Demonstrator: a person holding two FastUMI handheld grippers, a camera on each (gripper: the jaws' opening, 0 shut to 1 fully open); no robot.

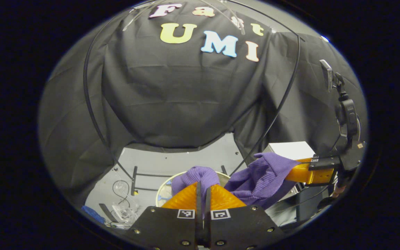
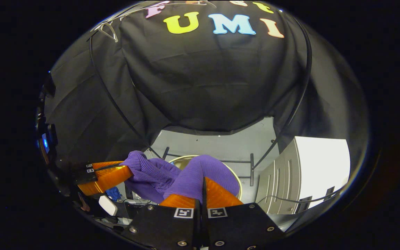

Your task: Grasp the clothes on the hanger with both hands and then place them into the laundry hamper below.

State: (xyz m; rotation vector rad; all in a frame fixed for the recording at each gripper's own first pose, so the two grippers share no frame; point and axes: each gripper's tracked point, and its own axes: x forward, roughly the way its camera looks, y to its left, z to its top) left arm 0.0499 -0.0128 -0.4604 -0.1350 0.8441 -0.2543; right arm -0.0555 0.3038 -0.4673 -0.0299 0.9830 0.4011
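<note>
The left claw (image 1: 203, 189) is clamped on a fold of the purple garment (image 1: 255, 173), which hangs just above the hamper (image 1: 161, 189). The right claw (image 2: 203, 185) pinches another fold of the same cloth, both fingers pressed together on it. The hamper's pale round rim stands on a grey floor (image 1: 186, 158), in front of the black cloth wall (image 1: 179, 97). A white cabinet (image 2: 311, 170) stands beside the hamper, and loose cables (image 1: 123, 205) lie on the floor near it.

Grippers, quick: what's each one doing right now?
Left gripper: shut on the purple garment.
Right gripper: shut on the same purple garment, above the hamper.
</note>
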